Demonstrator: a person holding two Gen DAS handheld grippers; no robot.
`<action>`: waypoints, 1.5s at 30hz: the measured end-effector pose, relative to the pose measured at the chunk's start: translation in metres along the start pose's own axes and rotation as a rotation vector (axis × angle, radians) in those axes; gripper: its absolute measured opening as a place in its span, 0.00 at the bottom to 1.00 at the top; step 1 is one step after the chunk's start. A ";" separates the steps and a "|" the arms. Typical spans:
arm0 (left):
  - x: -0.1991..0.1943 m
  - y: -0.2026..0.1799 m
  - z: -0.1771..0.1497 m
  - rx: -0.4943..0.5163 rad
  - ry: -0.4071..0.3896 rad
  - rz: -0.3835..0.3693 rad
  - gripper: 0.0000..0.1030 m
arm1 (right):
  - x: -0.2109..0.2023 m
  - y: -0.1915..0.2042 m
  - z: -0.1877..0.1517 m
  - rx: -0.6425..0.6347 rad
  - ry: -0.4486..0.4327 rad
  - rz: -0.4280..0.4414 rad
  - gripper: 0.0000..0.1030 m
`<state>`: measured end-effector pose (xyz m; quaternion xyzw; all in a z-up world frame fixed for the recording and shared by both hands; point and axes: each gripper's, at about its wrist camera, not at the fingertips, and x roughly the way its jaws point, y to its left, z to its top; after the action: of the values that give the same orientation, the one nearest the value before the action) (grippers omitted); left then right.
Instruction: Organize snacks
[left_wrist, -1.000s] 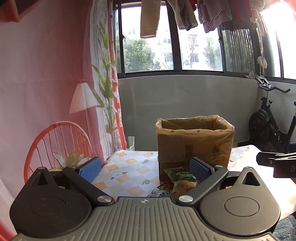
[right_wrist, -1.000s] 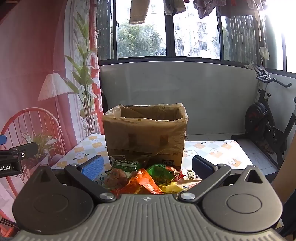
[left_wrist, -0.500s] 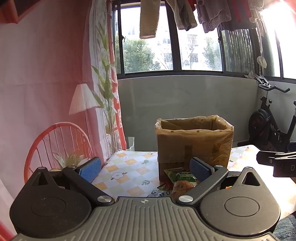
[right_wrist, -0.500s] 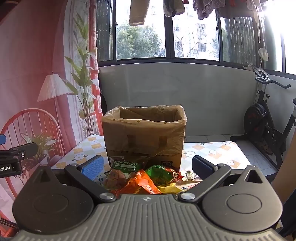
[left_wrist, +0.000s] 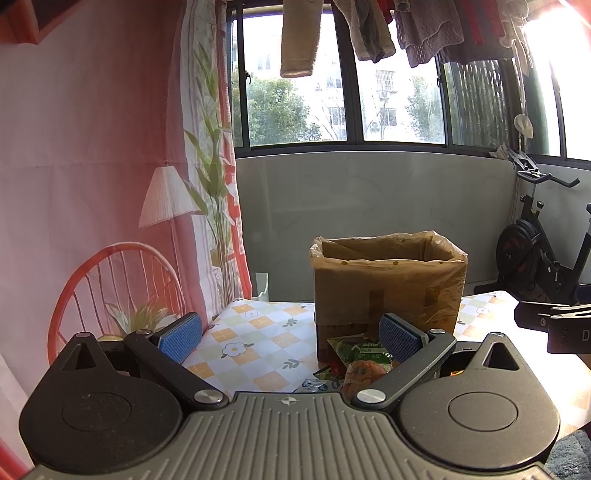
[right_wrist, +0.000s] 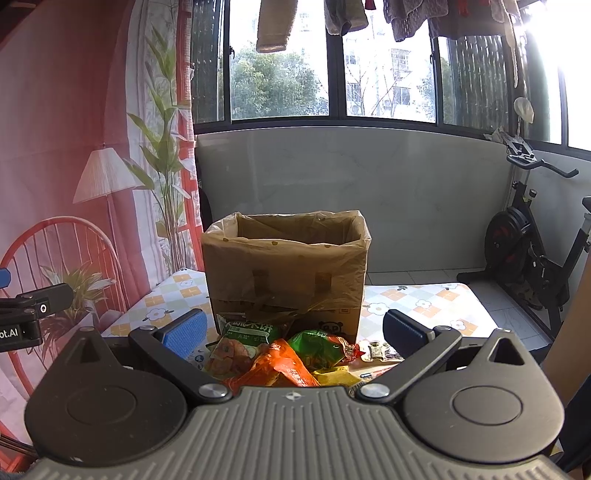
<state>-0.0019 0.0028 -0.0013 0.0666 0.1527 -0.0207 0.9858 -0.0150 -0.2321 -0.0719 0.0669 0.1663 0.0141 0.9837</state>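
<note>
Snack packets (right_wrist: 280, 354) lie just ahead of your right gripper (right_wrist: 291, 332), jaws wide; your left gripper (left_wrist: 290, 334) gapes too, both empty.

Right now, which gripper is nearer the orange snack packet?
Right. The right gripper hangs open just above the orange snack packet, which lies between its fingers. The left gripper, also open, sits off to the pile's left, over bare tablecloth.
</note>
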 end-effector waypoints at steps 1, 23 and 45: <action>0.000 0.000 0.000 0.000 0.000 -0.001 1.00 | 0.000 0.000 0.000 0.001 0.000 0.000 1.00; -0.003 -0.001 0.000 -0.003 -0.005 -0.004 1.00 | -0.001 0.000 -0.001 0.004 -0.001 -0.006 1.00; -0.003 0.002 0.002 -0.005 -0.001 -0.008 1.00 | -0.001 -0.002 -0.002 0.008 0.003 -0.005 1.00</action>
<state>-0.0041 0.0043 0.0013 0.0638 0.1523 -0.0242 0.9860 -0.0167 -0.2338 -0.0741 0.0703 0.1680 0.0112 0.9832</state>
